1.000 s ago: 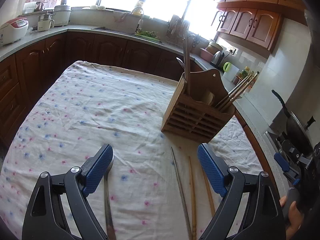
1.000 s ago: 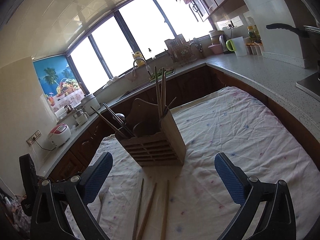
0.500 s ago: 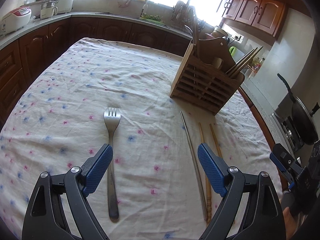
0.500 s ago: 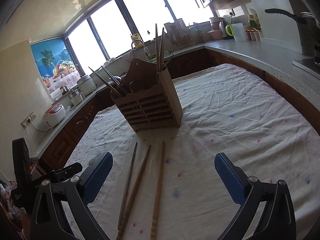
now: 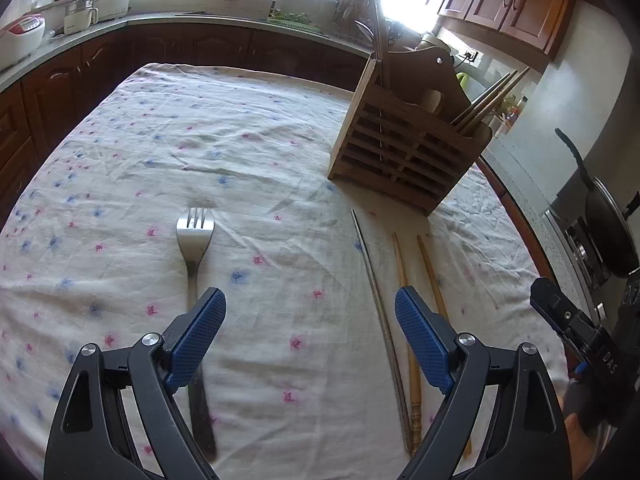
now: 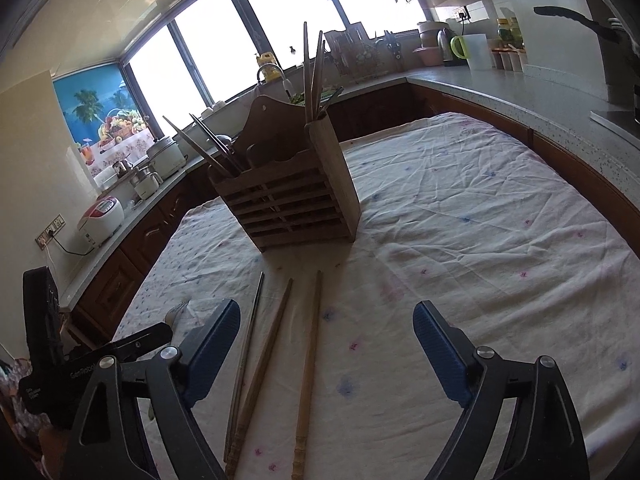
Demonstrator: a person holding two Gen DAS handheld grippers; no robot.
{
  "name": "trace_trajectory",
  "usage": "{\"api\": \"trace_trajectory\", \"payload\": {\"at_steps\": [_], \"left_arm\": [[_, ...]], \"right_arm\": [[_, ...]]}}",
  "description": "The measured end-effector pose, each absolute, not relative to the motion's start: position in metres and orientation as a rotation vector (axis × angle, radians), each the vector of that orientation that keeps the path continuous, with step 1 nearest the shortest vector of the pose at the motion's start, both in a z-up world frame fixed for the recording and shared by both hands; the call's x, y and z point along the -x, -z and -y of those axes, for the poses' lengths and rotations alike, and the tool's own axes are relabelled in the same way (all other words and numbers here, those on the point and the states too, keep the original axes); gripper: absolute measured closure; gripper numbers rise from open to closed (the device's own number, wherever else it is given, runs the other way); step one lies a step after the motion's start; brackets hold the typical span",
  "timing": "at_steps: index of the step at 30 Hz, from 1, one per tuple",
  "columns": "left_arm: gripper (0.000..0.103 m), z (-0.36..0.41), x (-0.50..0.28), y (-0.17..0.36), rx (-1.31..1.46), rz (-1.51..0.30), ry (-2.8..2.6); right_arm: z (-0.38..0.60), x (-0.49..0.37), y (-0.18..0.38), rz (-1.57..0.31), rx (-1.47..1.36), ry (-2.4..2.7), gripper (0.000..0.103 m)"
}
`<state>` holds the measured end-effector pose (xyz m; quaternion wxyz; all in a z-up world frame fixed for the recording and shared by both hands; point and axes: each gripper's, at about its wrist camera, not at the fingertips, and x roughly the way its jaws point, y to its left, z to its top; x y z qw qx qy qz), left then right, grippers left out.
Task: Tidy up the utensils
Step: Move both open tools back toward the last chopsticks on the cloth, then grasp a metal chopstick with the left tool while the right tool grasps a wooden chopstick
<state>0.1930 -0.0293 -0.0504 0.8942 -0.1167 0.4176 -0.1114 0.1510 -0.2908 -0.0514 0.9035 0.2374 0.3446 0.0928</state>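
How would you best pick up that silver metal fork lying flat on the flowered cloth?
Grip the silver metal fork across its narrow neck just below the tines, coming straight down from above. It lies flat on the flowered cloth, so only its thin side edges offer the fingers a hold; the handle runs lengthwise toward the camera.

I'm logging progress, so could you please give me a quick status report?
Left gripper open, empty; right gripper open, jaws just narrowed. Fork, three chopsticks flat on cloth. Wooden holder path unobstructed.

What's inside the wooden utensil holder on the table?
The wooden holder has chopsticks standing at one end and more chopsticks leaning out of the other. Its slatted walls hide whatever sits lower down.
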Motion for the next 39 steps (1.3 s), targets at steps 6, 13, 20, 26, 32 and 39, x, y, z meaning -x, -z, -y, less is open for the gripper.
{"api": "trace_trajectory", "payload": {"at_steps": [6,13,20,26,32,39], "left_arm": [[0.024,0.048,-0.222,0.053,0.189,-0.890,0.247],[0.038,0.074,-0.261,0.064,0.146,-0.949,0.298],[0.076,0.097,-0.265,0.082,0.024,-0.992,0.326],[0.094,0.081,-0.236,0.083,-0.056,-0.994,0.411],[0.094,0.054,-0.227,0.078,-0.004,-1.008,0.393],[0.086,0.058,-0.248,0.079,0.031,-1.044,0.306]], "right_arm": [[0.290,-0.167,0.059,-0.765,-0.498,-0.210,0.042],[0.293,-0.176,0.066,-0.800,-0.508,-0.209,0.051],[0.290,-0.182,0.072,-0.826,-0.502,-0.213,0.055],[0.279,-0.191,0.078,-0.863,-0.474,-0.247,0.062],[0.264,-0.205,0.086,-0.904,-0.424,-0.266,0.064],[0.246,-0.238,0.094,-0.950,-0.333,-0.263,0.065]]}}
